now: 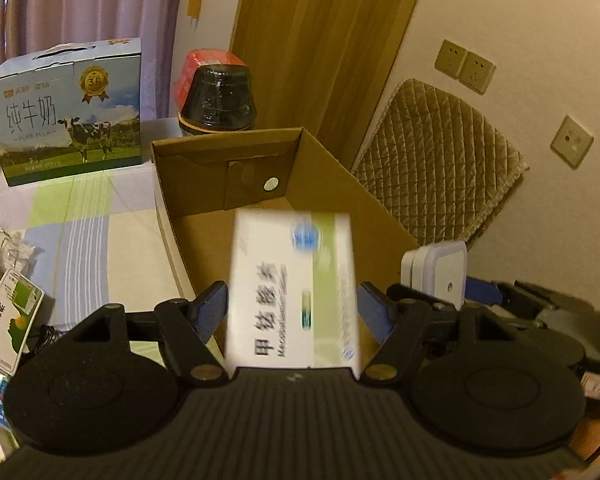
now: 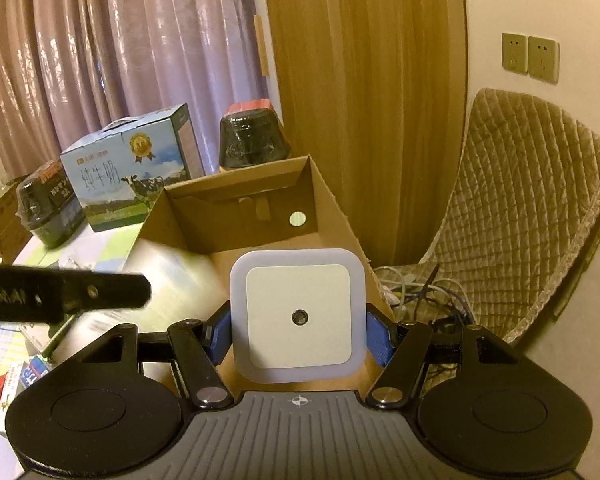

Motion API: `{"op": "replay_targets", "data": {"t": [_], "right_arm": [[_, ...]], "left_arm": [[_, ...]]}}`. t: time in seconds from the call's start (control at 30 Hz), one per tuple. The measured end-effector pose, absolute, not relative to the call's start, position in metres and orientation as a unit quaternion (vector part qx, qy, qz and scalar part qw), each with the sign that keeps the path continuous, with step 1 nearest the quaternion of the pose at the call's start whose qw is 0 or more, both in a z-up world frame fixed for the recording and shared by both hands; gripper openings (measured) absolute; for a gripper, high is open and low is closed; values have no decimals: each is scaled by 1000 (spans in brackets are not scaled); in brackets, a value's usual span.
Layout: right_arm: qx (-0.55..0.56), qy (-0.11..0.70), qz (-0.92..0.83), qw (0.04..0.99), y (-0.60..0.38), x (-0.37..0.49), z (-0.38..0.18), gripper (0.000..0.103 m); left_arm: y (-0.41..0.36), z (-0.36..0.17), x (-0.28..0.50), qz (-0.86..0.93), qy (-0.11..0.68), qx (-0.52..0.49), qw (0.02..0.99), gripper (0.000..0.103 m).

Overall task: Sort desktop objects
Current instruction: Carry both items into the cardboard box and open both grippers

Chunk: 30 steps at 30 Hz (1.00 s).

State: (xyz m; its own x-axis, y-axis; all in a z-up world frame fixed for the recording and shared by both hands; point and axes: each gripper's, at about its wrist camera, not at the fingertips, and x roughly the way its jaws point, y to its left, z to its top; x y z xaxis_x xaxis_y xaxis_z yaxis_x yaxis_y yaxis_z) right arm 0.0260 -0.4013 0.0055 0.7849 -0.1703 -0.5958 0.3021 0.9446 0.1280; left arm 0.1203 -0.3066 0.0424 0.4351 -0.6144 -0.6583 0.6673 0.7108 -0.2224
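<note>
Left wrist view: a white medicine box (image 1: pixel 292 292) sits lengthwise between the blue pads (image 1: pixel 210 310) of the left claw (image 1: pixel 292 308), half-open and closed on the box's long sides, at frame centre above the near edge of an open cardboard box (image 1: pixel 204 160). The medicine box is blurred; how firmly the pads bite cannot be told, and a light grip on smooth card could let it tip or slip before it is over the carton floor. Right wrist view: a square white night light (image 2: pixel 298 316) is clamped by its side edges in the right claw (image 2: pixel 298 336), likewise about half open, at lower centre, just short of the same carton. The left claw's black finger crosses the left of this frame, so both loads crowd one opening; a collision there, or a release onto the near wall, would drop an item to the striped surface (image 1: pixel 100 232) or toward the cables (image 2: pixel 428 292) at right.
</note>
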Motion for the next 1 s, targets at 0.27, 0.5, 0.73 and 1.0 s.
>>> {"op": "replay_targets", "data": {"t": [0.27, 0.5, 0.73, 1.0], "right_arm": [[115, 303, -119, 939, -397, 31, 5, 63], [118, 292, -104, 944, -390, 39, 11, 69], [142, 262, -108, 949, -372, 10, 30, 76], [149, 251, -55, 955, -300, -26, 37, 84]], "left_arm": [[-275, 54, 120, -366, 360, 26, 858, 68], [-231, 58, 111, -340, 354, 10, 871, 74], [-180, 58, 94, -312, 352, 7, 882, 79], [-89, 44, 69, -242, 365, 10, 899, 85]]}}
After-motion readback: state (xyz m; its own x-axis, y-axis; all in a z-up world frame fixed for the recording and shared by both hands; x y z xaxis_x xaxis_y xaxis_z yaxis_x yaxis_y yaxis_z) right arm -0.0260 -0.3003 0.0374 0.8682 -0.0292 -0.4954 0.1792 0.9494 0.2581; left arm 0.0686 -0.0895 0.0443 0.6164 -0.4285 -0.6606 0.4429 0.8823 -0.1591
